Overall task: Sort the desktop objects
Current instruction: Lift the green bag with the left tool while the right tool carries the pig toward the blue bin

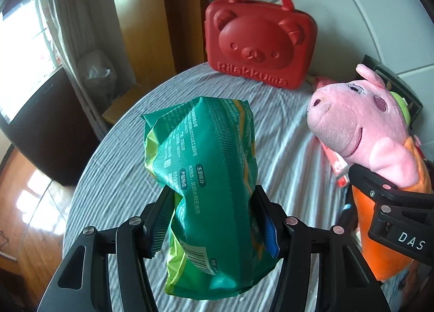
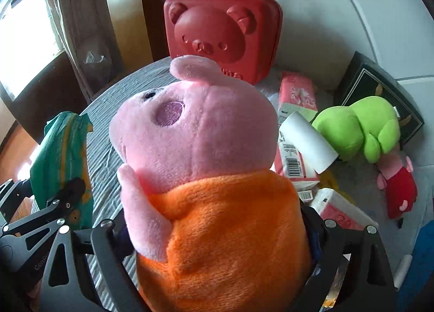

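Note:
My left gripper (image 1: 210,219) is shut on a green wet-wipes pack (image 1: 206,176) and holds it upright above the grey striped tablecloth (image 1: 114,176). The pack also shows at the left of the right wrist view (image 2: 62,154). My right gripper (image 2: 217,238) is shut on a pink pig plush in an orange dress (image 2: 206,165), held above the table. The plush also shows at the right of the left wrist view (image 1: 366,127), with the right gripper's finger (image 1: 379,187) below it.
A red Rilakkuma case (image 1: 257,38) stands at the table's far edge. At the right lie pink tissue packs (image 2: 298,95), a white roll (image 2: 309,143), a green plush (image 2: 360,130), a small pig plush in red (image 2: 398,187) and a dark box (image 2: 379,89).

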Demonstrator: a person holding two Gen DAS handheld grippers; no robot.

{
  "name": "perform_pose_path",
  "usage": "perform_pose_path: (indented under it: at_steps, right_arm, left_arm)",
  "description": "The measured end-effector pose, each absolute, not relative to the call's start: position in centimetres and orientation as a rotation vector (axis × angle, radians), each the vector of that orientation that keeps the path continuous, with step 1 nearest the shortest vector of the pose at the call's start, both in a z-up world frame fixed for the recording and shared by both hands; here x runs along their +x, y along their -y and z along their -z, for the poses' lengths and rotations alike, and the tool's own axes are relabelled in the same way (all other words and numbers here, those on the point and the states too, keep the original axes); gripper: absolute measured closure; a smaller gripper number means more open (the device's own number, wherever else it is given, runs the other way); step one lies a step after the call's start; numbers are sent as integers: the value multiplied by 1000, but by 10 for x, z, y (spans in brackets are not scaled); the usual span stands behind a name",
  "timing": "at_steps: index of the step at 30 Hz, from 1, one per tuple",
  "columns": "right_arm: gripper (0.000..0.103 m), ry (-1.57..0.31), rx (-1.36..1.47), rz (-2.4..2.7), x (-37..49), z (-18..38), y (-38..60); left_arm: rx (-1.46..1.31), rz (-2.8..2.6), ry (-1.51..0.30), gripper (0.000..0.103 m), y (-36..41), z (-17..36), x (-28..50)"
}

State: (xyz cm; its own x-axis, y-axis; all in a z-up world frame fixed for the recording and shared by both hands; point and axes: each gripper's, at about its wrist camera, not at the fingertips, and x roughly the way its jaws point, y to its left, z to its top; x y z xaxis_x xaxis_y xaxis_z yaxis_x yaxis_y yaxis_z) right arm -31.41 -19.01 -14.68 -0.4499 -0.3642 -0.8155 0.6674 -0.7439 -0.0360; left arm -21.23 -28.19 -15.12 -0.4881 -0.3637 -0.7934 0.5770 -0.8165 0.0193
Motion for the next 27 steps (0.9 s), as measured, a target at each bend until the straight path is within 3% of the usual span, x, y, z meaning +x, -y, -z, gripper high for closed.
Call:
perform_pose_path:
  at_steps: [13,27]
  right_arm:
    - [9,-249,932,2775,-202,17,46]
    - [9,-91,537,3163,-121,-84,-231]
  left_arm:
    - [1002,2855,-103,46,158,54,-194]
    - [729,3152,-18,46,-111,-31,-173]
